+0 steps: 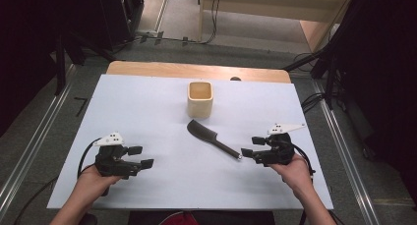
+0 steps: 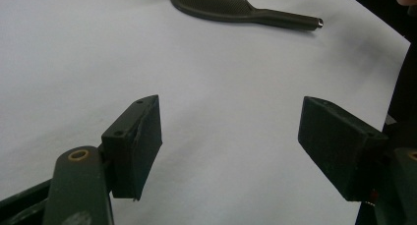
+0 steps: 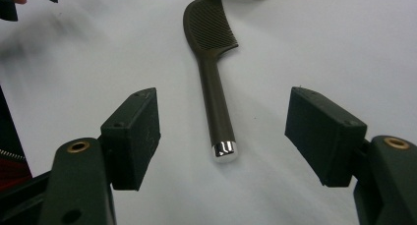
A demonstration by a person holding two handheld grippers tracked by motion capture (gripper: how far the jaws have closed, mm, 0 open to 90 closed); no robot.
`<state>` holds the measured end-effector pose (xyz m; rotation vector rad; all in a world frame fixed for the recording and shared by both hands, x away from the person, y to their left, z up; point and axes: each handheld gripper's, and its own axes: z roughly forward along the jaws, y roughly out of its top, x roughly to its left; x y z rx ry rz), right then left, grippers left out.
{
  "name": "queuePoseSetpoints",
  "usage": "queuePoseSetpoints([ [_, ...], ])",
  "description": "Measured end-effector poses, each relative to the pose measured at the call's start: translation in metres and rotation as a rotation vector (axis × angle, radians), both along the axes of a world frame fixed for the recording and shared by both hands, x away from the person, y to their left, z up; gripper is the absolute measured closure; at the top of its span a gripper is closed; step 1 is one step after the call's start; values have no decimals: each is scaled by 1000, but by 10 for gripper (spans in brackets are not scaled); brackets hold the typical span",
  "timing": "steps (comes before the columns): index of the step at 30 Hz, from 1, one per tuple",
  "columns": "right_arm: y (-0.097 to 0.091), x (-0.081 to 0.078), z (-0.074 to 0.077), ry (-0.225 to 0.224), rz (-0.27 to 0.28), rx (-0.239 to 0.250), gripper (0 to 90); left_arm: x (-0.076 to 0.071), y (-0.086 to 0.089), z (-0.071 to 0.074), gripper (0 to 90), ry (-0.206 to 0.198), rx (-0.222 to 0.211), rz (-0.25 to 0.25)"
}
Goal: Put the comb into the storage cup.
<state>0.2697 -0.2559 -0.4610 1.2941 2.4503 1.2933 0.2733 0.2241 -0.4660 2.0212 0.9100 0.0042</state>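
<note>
Two grippers sit low over a white sheet (image 1: 147, 112) that covers most of a wooden table (image 1: 147, 68), each held in a person's hand coming in from the bottom of the high view. Right gripper (image 1: 249, 153): jaws spread wide, nothing betw. them, pads not touching anything. It points toward the comb's handle end; in the high view its tips are just beside the silver cap, a small gap showing. Left gripper (image 1: 139, 156): jaws also spread wide, empty, hovering over bare sheet, well apart from the comb.

Comb (image 1: 211, 138): dark brown, w/ a long handle and a shiny metal cap at the end. Lies flat on the sheet near the middle, slanted in the high view, toothed head up-left, handle running down-right toward the right gripper. In the right gripper view the comb (image 3: 214, 82) lies lengthwise ahead of the jaws, cap end nearest, roughly centred in the gap but in front of the pads, not betw. them. In the left gripper view the comb (image 2: 236, 11) is farther off near the top edge, lying crosswise, cap to the right.

Cup (image 1: 200, 99): cream-coloured, squarish w/ rounded corners, upright, just beyond the comb's head, near but not touching as far as the high view tells. Looks empty from above.

Floor (image 1: 59, 117) around the table is grey w/ metal rails either side.
</note>
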Motion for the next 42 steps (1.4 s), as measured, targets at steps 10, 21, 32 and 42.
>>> queuePoseSetpoints([
  [10,12,16,-4,12,16,-2,266,-1,-1,0,260,-7,2,-6],
  [21,25,25,-7,-7,34,-24,265,-1,-1,1,260,-6,-2,-6],
  [32,26,24,-19,10,35,-32,272,-1,-1,1,260,-6,-5,-8],
  [42,26,24,-34,3,21,-50,277,-1,-1,1,260,-6,-4,-11],
])
